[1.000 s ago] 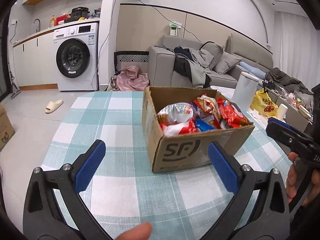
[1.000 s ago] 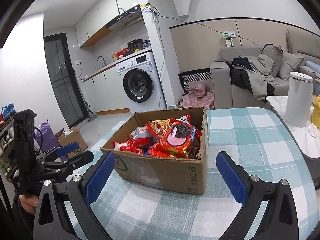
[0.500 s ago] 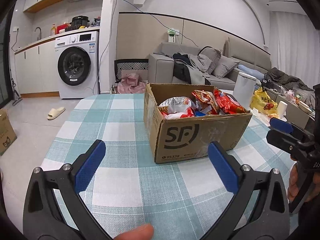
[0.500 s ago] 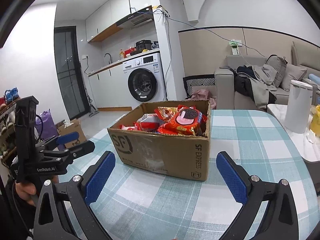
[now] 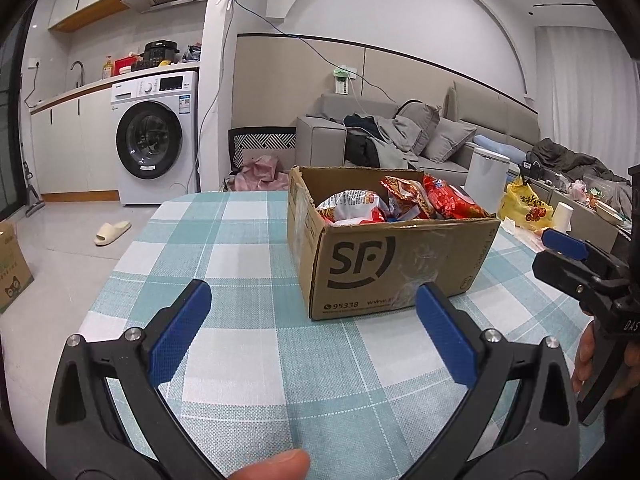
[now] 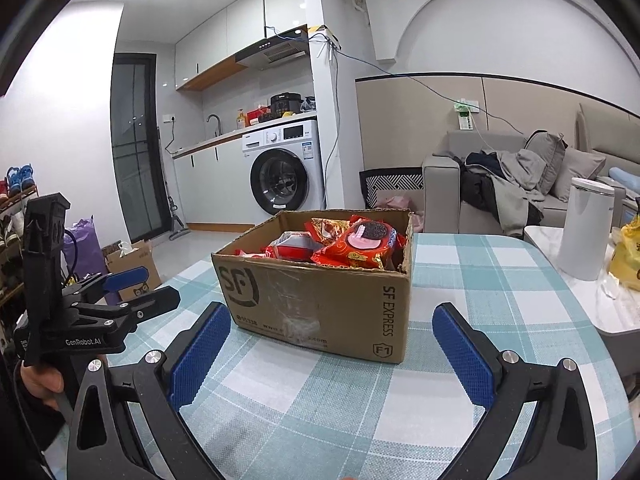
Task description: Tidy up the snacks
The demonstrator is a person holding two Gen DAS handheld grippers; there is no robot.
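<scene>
Cardboard box [image 5: 394, 264] of snack packets [image 6: 356, 244]; two empty spread grippers.

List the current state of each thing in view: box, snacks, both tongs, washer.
Cardboard box: open-topped, upright on the checked tablecloth.
Snack packets: piled inside the box, none taken out.
Left tongs: open, empty, short of the box.
Right tongs: open, empty, short of the box.
Washing machine: door shut.

The walls of the cardboard box [image 6: 320, 300] hide the lower snack packets [image 5: 400, 204], so their number cannot be told. The small print on the box front is unreadable. The right tongs [image 5: 568, 256] are cut by the picture's edge.
</scene>
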